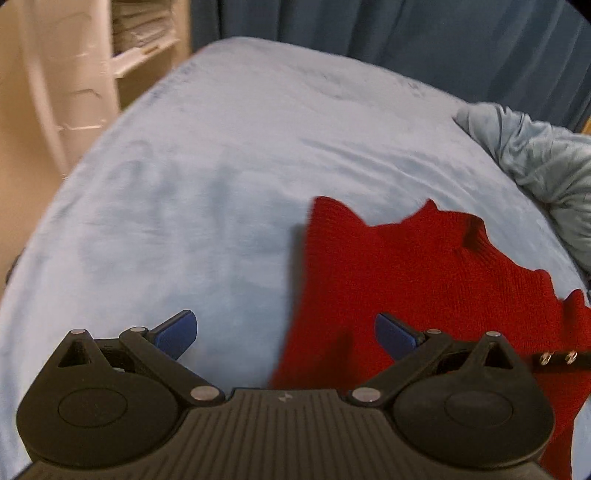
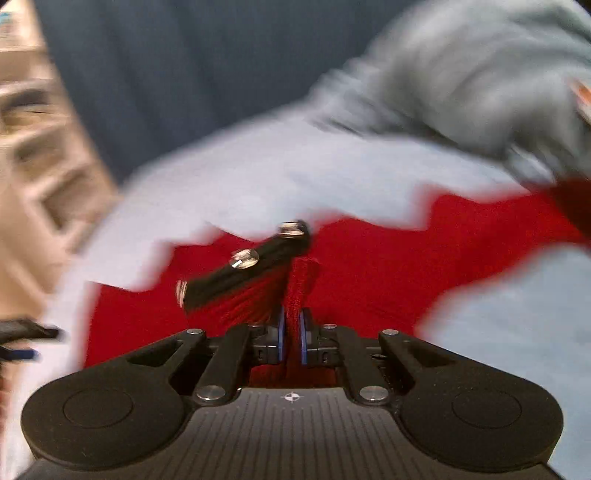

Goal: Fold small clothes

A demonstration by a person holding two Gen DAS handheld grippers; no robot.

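Observation:
A red knit garment (image 1: 399,280) lies spread on a light blue blanket (image 1: 207,177). My left gripper (image 1: 286,334) is open and empty, held low over the garment's left edge; its right pad is over the red cloth, its left pad over the blanket. In the right wrist view my right gripper (image 2: 291,334) is shut on a pinched fold of the red garment (image 2: 388,266), which rises between the blue pads. A black strap with metal snaps (image 2: 255,266) lies on the garment just ahead of the right gripper. That view is motion-blurred.
A crumpled grey-blue cloth (image 1: 543,162) is heaped at the blanket's right side and also shows in the right wrist view (image 2: 480,74). A beige shelf unit (image 1: 92,66) stands at the left. A dark blue curtain (image 1: 369,29) hangs behind.

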